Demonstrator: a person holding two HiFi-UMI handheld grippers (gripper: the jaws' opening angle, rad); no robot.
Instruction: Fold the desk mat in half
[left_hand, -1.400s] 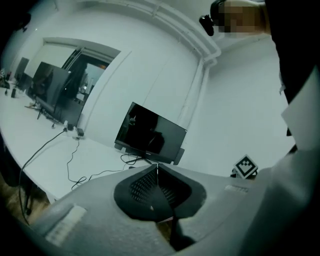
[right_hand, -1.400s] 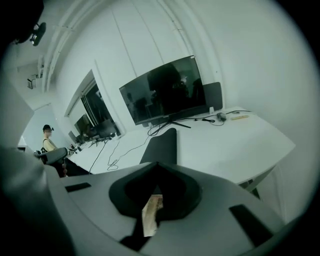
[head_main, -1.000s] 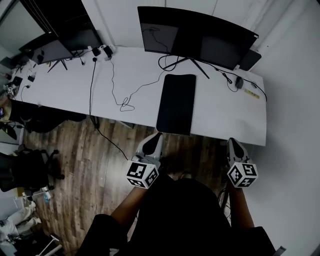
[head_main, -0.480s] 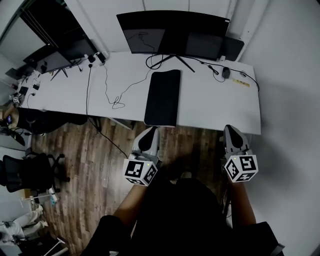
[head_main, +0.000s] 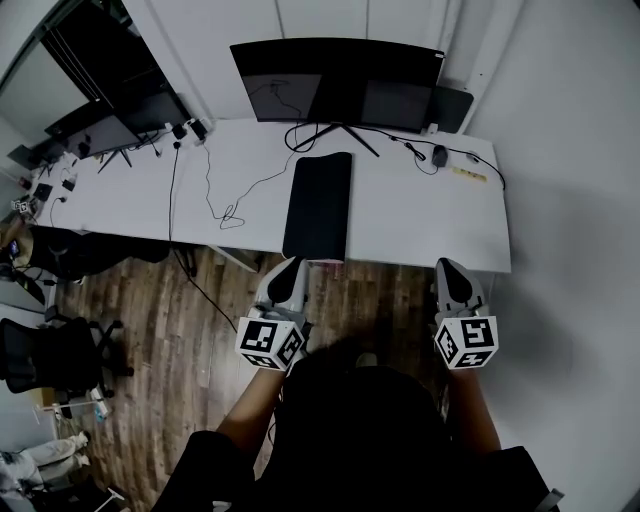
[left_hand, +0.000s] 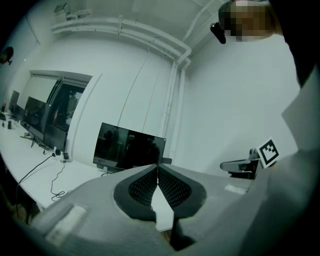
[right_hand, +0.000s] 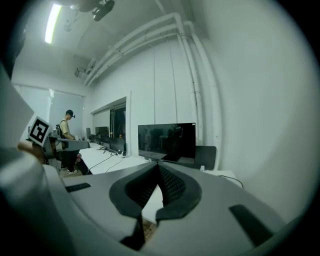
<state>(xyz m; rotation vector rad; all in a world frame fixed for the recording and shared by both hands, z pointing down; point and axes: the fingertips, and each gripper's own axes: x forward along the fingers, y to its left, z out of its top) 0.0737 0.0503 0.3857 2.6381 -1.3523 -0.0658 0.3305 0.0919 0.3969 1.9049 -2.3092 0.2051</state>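
desk mat (head_main: 318, 205) — dark strip on surface (head_main: 420, 215), near end at front edge | left claw (head_main: 290, 268), right claw (head_main: 446, 268) closed tip-to-tip, empty, short of it | single layer or already doubled: unclear — a good fold means squared edges.

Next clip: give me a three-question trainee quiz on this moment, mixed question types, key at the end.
1. True or false: the desk mat lies unfolded on the desk.
2. The left tongs and right tongs are: A) on the mat, B) short of the desk, over the floor, C) above the monitor.
3. Fill in: both tongs' jaws are ___, nothing between them.
Key: 1 true; 2 B; 3 shut.
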